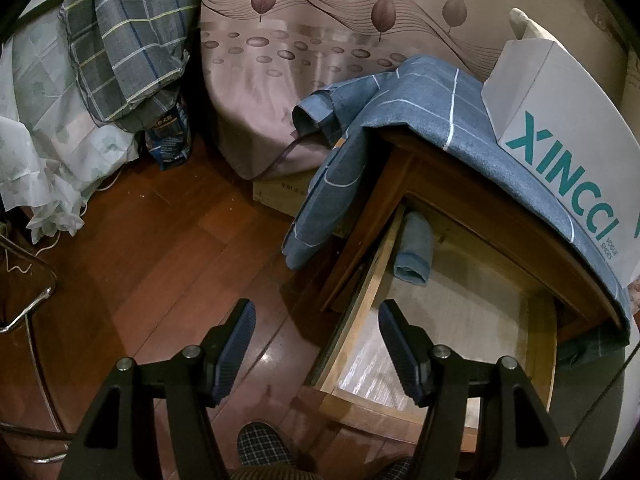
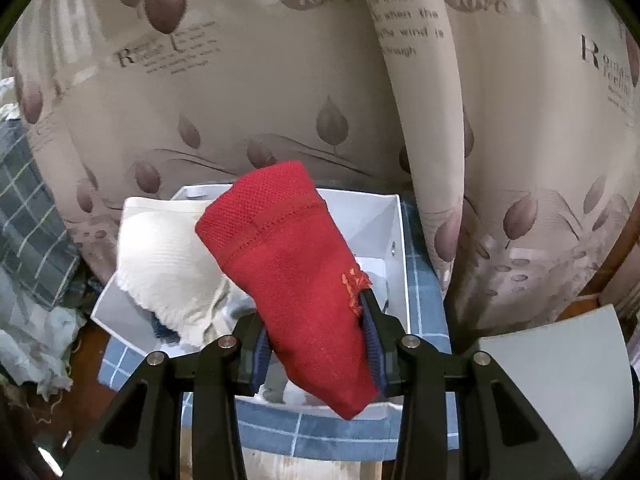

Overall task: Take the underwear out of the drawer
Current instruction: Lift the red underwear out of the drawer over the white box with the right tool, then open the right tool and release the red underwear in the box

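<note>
My right gripper (image 2: 316, 344) is shut on a folded red underwear (image 2: 288, 272) and holds it above an open white shoe box (image 2: 384, 232), which holds a cream garment (image 2: 168, 260). In the left wrist view the wooden drawer (image 1: 360, 292) of a nightstand stands pulled open. A rolled blue underwear (image 1: 414, 252) lies at its back left corner. My left gripper (image 1: 316, 316) is open and empty, hovering above the drawer's left front edge and the floor. The same white box (image 1: 568, 136) sits on the nightstand top.
A blue checked cloth (image 1: 404, 120) covers the nightstand and hangs over its left side. A bed with leaf-print sheets (image 1: 320, 40) stands behind. Plaid bedding (image 1: 124, 44) is piled at the left. The box lid (image 2: 560, 380) lies to the right. The wooden floor (image 1: 168, 248) spreads left of the drawer.
</note>
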Demonstrator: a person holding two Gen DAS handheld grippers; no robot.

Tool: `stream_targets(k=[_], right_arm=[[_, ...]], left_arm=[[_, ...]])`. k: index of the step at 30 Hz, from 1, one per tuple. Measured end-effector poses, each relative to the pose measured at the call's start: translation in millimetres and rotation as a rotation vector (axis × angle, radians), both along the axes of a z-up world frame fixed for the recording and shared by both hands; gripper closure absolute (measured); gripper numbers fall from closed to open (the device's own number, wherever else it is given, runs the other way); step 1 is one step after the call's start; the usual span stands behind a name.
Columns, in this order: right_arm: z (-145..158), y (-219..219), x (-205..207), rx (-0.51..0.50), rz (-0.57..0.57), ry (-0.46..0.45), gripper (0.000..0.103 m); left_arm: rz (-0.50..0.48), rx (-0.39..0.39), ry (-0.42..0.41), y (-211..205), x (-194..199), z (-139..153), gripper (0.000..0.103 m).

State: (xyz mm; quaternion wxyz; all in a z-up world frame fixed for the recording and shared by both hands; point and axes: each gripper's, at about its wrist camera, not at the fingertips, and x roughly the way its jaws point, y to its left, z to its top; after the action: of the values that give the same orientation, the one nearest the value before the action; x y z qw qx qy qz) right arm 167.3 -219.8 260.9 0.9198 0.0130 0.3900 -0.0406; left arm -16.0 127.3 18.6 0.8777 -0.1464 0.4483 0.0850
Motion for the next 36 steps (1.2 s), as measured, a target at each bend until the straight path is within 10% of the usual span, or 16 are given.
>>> stream_targets(k=[23, 36], right_arm=[[-27.0, -1.4, 22.8, -0.038, -0.015, 0.033, 0.059], [-18.6, -0.8, 10.6, -0.009, 0.003, -0.033, 0.038]], left_arm=[[-0.001, 0.001, 0.000, 0.6, -1.8, -0.1, 0.037], [-0.001, 0.001, 0.000, -0.8, -2.0, -0.1, 0.037]])
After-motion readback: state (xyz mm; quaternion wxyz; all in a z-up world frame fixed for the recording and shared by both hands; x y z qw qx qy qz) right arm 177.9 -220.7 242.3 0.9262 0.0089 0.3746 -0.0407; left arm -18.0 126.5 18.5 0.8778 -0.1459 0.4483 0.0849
